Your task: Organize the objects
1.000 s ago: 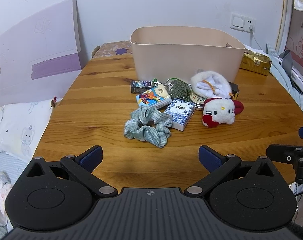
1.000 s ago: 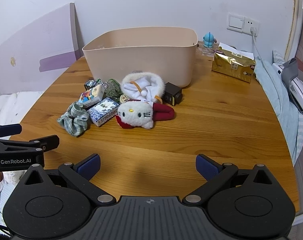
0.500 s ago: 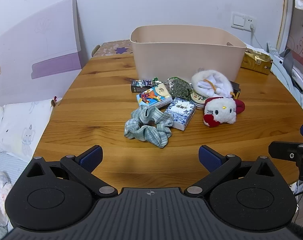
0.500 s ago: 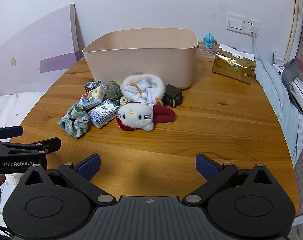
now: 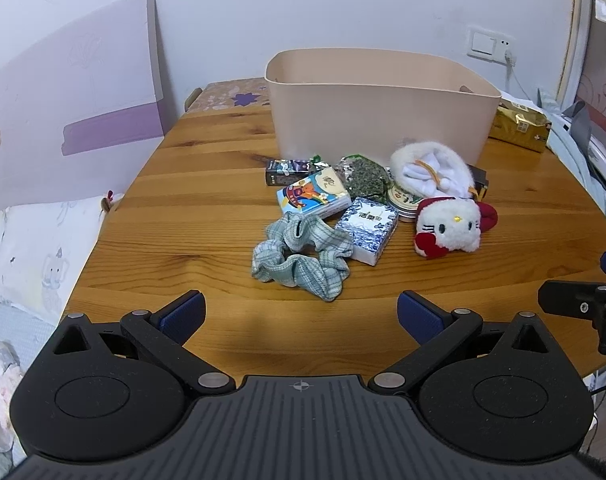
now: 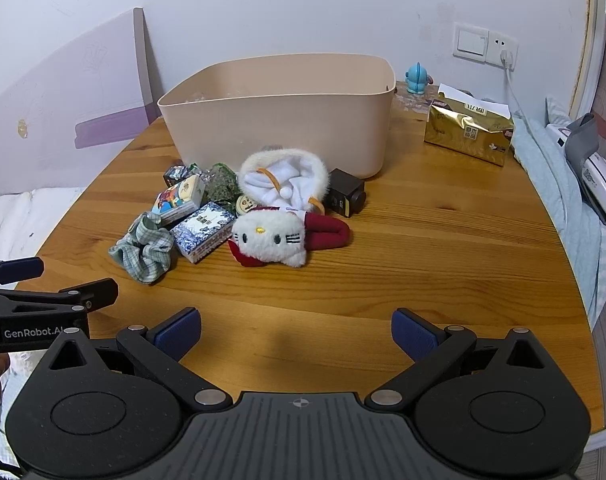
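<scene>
A beige plastic bin [image 5: 377, 108] [image 6: 279, 120] stands at the back of the round wooden table [image 5: 207, 216]. In front of it lies a pile: a green plaid scrunchie [image 5: 301, 256] [image 6: 143, 250], a blue-white box [image 5: 367, 230] [image 6: 203, 230], a colourful tissue pack [image 5: 313, 196], a green leaf packet [image 5: 363, 174], a white cat plush with red bow [image 5: 449, 226] [image 6: 271, 238], a white fluffy pouch [image 5: 427, 170] [image 6: 287, 178] and a dark box [image 6: 345, 198]. My left gripper [image 5: 301, 312] is open and empty, short of the scrunchie. My right gripper [image 6: 297, 334] is open and empty, short of the plush.
A gold foil packet [image 6: 469, 130] and a small blue figurine [image 6: 417, 78] sit at the back right. A purple-white board [image 5: 63, 100] leans on the wall at left. Bedding lies beside the table on both sides. A wall socket [image 6: 485, 46] has a cable.
Both grippers have crept slightly forward toward the pile. Both stay open and empty; nothing on the table has moved.
</scene>
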`<move>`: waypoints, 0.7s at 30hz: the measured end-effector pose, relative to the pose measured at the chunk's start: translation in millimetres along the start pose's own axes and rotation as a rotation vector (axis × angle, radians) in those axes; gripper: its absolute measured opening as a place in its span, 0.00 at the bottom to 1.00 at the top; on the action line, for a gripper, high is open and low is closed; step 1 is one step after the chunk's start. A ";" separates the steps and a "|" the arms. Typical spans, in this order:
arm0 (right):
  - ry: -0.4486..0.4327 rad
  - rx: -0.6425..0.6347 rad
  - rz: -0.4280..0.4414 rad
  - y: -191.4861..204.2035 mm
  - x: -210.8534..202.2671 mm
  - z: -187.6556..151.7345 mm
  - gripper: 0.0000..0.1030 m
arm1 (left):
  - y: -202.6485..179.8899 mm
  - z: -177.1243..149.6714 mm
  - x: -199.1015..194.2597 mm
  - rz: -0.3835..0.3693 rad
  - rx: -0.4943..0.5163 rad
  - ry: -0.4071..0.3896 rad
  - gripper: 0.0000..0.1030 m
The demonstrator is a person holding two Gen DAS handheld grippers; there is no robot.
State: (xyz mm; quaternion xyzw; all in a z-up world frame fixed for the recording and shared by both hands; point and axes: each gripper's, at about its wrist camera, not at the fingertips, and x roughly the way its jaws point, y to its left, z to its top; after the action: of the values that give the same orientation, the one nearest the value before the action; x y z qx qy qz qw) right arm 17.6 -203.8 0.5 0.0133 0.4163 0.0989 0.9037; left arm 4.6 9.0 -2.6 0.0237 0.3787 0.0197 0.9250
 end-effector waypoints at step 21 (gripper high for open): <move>0.041 0.006 -0.019 2.4 40.6 16.0 1.00 | 14.2 7.9 39.4 -0.017 -0.020 0.041 1.00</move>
State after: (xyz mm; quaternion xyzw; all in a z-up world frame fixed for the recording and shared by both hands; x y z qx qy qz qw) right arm 54.9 -192.8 -19.2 0.0103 0.4350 0.0894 0.8959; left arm 38.0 25.1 -23.8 0.0108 0.3973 0.0162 0.9175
